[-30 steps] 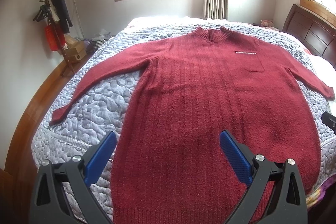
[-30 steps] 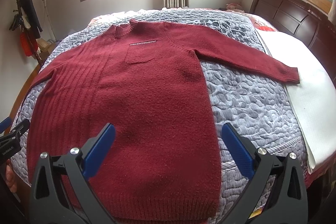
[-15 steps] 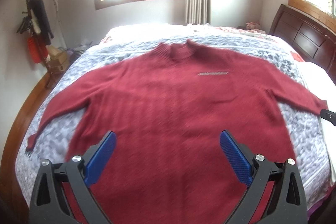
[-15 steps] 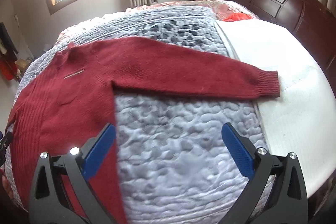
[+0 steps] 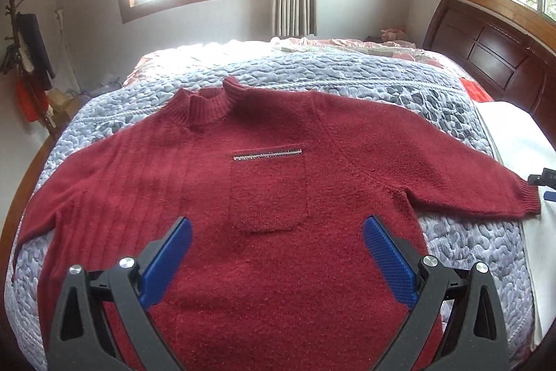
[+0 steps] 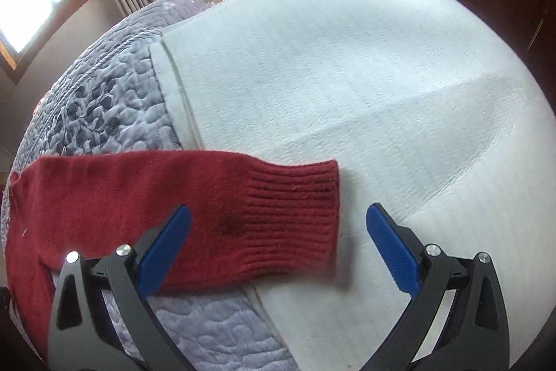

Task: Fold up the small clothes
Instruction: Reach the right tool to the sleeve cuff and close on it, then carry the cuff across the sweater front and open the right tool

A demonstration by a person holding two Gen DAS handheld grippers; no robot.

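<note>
Quilted bed (image 5: 347, 75) carrying flat red sweater (image 5: 278, 266); left tongs (image 5: 276, 258) apart above chest pocket (image 5: 269, 193); right tongs (image 6: 278, 247) apart over ribbed cuff (image 6: 295, 218).

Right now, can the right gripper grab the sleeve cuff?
Probably yes. The right gripper is open right over the cuff, which lies flat on the white blanket with nothing covering it.

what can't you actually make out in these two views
- Sweater hem: left wrist view, cut off by the bottom edge behind the left gripper.
- Its other cuff: cut off at that view's left edge.
- Right gripper height over the ribbed cuff: right wrist view cannot settle contact.
</note>
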